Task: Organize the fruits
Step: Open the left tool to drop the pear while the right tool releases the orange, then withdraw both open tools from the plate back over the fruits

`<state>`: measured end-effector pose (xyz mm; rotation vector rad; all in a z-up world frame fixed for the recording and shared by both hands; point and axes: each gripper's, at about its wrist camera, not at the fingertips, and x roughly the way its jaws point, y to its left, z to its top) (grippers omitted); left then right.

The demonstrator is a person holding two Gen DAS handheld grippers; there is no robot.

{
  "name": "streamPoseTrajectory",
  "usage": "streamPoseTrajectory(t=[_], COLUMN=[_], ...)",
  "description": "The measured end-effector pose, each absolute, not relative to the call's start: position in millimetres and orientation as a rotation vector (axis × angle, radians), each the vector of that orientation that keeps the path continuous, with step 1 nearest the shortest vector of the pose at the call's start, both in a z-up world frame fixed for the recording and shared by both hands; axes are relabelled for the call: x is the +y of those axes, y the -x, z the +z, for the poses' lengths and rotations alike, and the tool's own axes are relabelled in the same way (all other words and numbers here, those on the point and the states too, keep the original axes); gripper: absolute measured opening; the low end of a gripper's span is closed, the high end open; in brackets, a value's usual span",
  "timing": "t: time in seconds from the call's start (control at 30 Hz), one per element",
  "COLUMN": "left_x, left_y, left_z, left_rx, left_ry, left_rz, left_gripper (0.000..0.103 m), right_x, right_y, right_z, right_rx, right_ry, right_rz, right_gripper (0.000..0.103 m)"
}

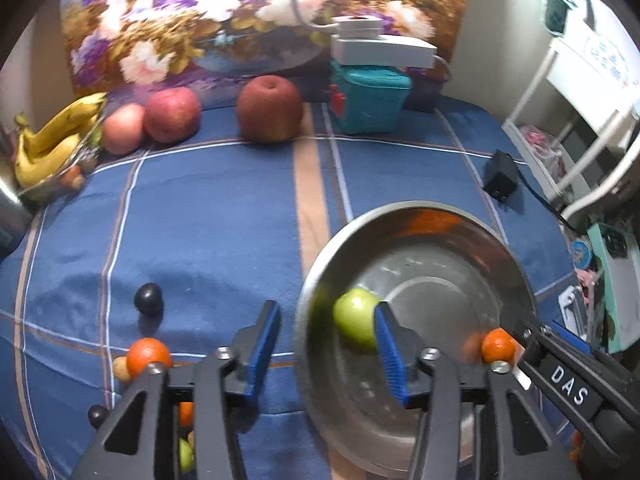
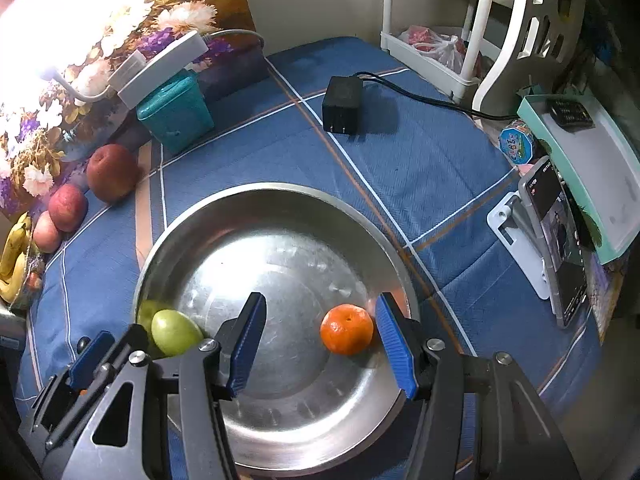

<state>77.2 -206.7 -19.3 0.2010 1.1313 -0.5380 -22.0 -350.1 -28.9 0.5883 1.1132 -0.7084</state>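
Note:
A steel bowl stands on the blue checked cloth. Inside it a green fruit rests by the left wall, and a small orange sits at the right. My left gripper hangs open above the bowl's left rim, with the green fruit just beyond its right finger and untouched. Over the bowl my right gripper is open, and the orange rests on the bowl floor beside its right finger. Loose on the cloth to the left are another orange and a dark round fruit.
Three apples line the back by a floral panel. Bananas lie in a glass dish at far left. A teal box, a black power adapter with its cord, a phone on a stand and a white rack crowd the right.

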Motion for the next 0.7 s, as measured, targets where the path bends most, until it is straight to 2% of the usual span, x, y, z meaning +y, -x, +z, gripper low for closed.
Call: streamPoseTrajectory(t=[0.13,0.3,0.43,0.5,0.63,0.7], left_x=[-197.4,-185.6,-180.0,-178.2,-177.1,-177.0], left_y=[-84.5,-92.8,-97.6,-98.6,-100.6,-100.2], left_z=[-26.0,-33.3,-37.3,-38.4,-38.8,-38.8], left_rx=[1.149,1.169,1.173,1.173,1.162,1.156], left_ry=[-0.201,-0.202,-0.21,-0.211,-0.222,-0.229], left_rz=[-0.477,-0.402,-0.371,-0.355,-0.342,-0.336], left_gripper=[0.066,0.082,0.089,0.097,0.101,0.103], right_x=[-347.3,-339.8,-335.9,-335.0,-334.4,-334.4], right_y=[17.6,11.3,8.1,7.5,7.2,7.2], right_z=[-34.8,-43.6,-47.6,-48.8,-49.6,-50.1], right_rx=[1.139,1.169,1.179,1.183,1.189,1.19], right_ry=[-0.567,-0.542,-0.529,-0.526,-0.524,-0.522], right_rz=[-0.695,-0.665,-0.648,-0.647,-0.643,-0.642], right_gripper=[0.066,0.074,0.075,0.077,0.078,0.081])
